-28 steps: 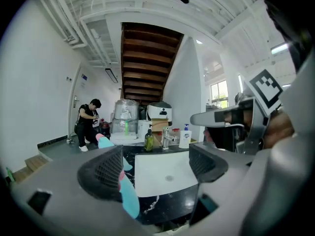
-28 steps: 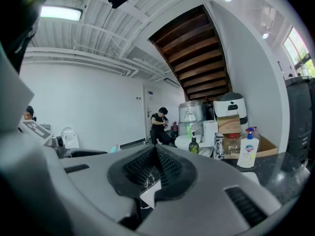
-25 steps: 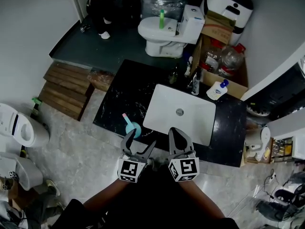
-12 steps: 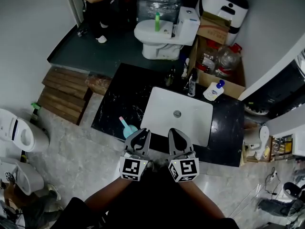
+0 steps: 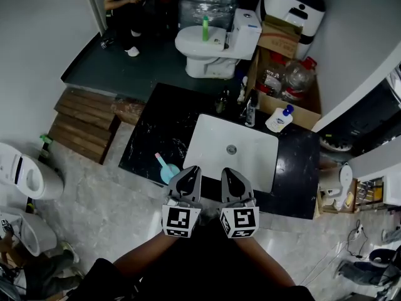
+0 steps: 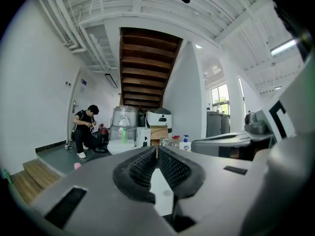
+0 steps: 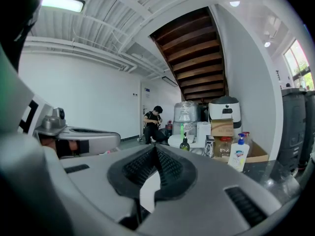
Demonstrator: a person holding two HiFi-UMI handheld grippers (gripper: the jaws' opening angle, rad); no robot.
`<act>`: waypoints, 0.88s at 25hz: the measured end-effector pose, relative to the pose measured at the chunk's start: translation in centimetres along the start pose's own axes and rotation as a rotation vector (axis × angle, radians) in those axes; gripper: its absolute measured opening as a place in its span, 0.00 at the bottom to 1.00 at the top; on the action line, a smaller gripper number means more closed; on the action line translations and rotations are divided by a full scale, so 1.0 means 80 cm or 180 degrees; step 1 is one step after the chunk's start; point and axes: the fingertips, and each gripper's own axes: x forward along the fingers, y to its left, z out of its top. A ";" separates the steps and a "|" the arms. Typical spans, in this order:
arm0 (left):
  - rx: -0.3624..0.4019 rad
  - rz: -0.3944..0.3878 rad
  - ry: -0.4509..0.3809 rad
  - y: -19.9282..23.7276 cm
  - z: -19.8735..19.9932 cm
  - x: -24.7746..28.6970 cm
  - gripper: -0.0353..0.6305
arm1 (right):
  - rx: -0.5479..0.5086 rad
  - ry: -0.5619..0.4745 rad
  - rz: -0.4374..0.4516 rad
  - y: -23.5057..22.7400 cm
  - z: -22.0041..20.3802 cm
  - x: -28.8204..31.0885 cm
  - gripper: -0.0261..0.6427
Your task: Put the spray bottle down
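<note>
The person held both grippers side by side, over the front edge of the black countertop (image 5: 156,121), pointing toward the white sink (image 5: 250,162). The left gripper (image 5: 190,175) had its jaws pressed together; they had just been closing, and nothing was between them. The right gripper (image 5: 228,177) also had its jaws pressed together, with only bare pads meeting at the tips.

The spray bottle (image 5: 165,167), light blue with a pink top, was on the countertop, between the sink and the counter's left end, near the front edge. It was just beside the left gripper, on that gripper's left side, and neither gripper held it. From above I could not tell if it stood fully upright.

At the back of the counter, to the right, there was a soap bottle (image 5: 279,119) with a blue pump. Behind the counter stood a white toilet (image 5: 210,46) with a green bottle (image 5: 205,27) on it, and a person (image 5: 125,5) in dark clothes crouched further back.
</note>
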 end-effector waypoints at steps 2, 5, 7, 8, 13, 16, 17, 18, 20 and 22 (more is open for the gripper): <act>0.0008 -0.0004 -0.0013 0.000 0.002 -0.003 0.09 | -0.0058 -0.0038 0.0052 0.007 0.004 0.000 0.06; 0.0000 -0.0003 -0.0029 0.000 0.003 -0.006 0.09 | -0.0105 -0.0099 0.0113 0.014 0.009 -0.001 0.06; -0.0023 -0.0014 -0.0034 -0.001 0.002 -0.007 0.08 | -0.0105 -0.0100 0.0123 0.016 0.009 -0.001 0.06; -0.0036 -0.0018 -0.0033 -0.001 0.001 -0.007 0.07 | -0.0104 -0.0098 0.0130 0.018 0.008 0.000 0.06; -0.0028 -0.0028 -0.0051 -0.004 0.004 -0.009 0.07 | -0.0139 -0.0132 0.0183 0.028 0.011 0.002 0.06; -0.0013 -0.0005 -0.0073 -0.001 0.008 -0.011 0.07 | -0.0142 -0.0138 0.0192 0.030 0.012 0.002 0.06; -0.0014 0.0010 -0.0074 0.001 0.008 -0.011 0.07 | -0.0149 -0.0135 0.0198 0.031 0.012 0.002 0.06; -0.0020 0.0027 -0.0071 0.004 0.007 -0.012 0.07 | -0.0160 -0.0131 0.0210 0.032 0.011 0.002 0.06; -0.0036 0.0052 -0.0063 0.009 0.005 -0.013 0.07 | -0.0184 -0.0130 0.0239 0.036 0.010 0.002 0.06; -0.0043 0.0058 -0.0063 0.011 0.005 -0.014 0.07 | -0.0207 -0.0140 0.0259 0.039 0.011 0.002 0.06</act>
